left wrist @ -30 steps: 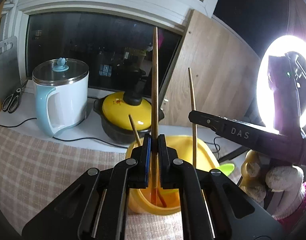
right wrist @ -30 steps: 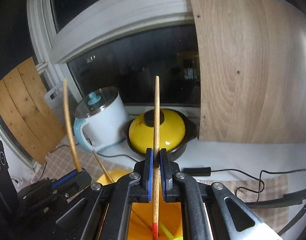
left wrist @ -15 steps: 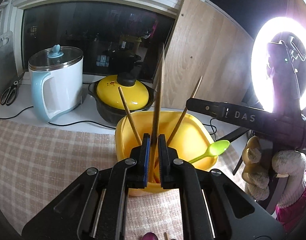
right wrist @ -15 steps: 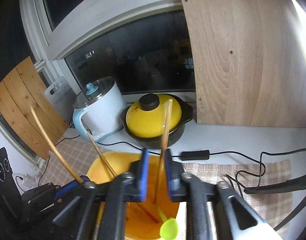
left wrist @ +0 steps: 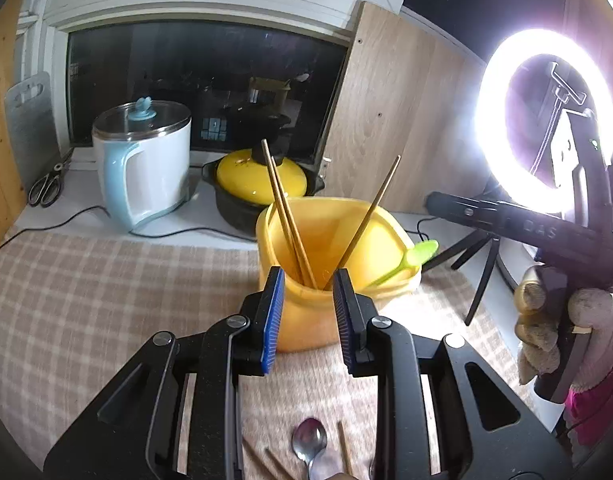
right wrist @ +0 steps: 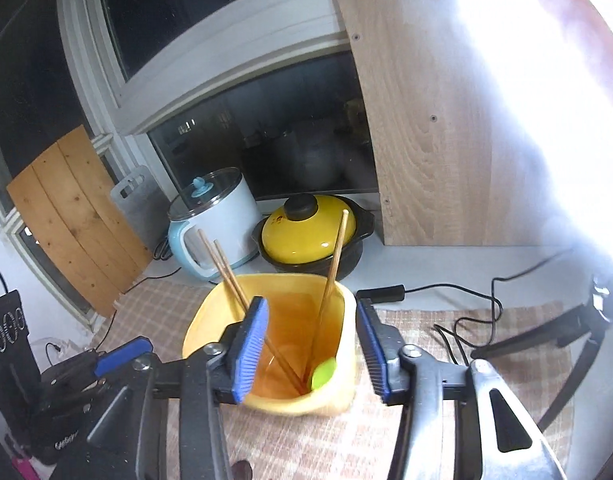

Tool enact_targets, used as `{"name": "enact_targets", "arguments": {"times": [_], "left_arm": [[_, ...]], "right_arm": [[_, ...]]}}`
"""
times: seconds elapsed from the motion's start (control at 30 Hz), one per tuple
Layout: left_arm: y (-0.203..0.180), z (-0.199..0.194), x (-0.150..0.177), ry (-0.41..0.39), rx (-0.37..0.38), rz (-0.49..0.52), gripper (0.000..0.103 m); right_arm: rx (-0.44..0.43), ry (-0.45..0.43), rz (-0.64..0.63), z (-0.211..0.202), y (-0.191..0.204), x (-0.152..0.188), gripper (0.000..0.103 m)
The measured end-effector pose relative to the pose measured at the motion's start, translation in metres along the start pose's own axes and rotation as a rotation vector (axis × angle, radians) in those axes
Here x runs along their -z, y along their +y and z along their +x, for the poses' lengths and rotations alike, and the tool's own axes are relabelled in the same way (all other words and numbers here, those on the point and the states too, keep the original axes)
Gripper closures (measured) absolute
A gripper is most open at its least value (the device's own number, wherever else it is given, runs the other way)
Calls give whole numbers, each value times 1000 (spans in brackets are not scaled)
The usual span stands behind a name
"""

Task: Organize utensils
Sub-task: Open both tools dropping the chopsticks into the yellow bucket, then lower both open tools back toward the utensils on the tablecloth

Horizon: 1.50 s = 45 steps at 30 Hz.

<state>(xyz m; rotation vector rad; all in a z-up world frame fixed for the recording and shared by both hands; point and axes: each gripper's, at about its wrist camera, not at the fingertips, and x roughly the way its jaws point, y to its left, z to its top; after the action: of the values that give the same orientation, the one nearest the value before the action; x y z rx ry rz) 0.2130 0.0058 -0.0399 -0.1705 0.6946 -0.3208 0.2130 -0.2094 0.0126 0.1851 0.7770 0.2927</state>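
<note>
Right now both grippers are hovering just in front of the yellow container, which is standing upright on the checked cloth. The left gripper is parting its jaws, which are showing a modest gap between the blue pads, and nothing is sitting between them; the container's near wall is merely showing through the gap. The right gripper is also spreading its jaws, already fairly wide, and they too are gripping nothing, with the container's open mouth appearing between them from above.

Inside the container, two chopsticks are leaning together against the left rim, while a single chopstick is tilting toward the right. A green spoon is poking out over the right rim, bowl end up. Below the left gripper, a metal spoon is lying on the cloth with what are probably more chopsticks beside it, though that corner is blurred and partly hidden.

Behind the container, a white kettle and a pot with a yellow lid are resting on the sill. A ring light is glaring at the right.
</note>
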Motion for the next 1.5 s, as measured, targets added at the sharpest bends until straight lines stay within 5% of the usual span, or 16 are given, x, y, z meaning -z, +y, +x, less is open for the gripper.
{"name": "enact_targets", "arguments": {"times": [0.37,0.9,1.5], "left_arm": [[12,-30,34,74,-34,2,67],[30,-36,104,227,-6,-124,67],[-5,4,146,417,24,44,67]], "right_arm": [[-44,59,-14,-36,-15,62,28],[-106,264,77,-24,-42,162,28],[-181,412,-69,22,-7,206,49]]}}
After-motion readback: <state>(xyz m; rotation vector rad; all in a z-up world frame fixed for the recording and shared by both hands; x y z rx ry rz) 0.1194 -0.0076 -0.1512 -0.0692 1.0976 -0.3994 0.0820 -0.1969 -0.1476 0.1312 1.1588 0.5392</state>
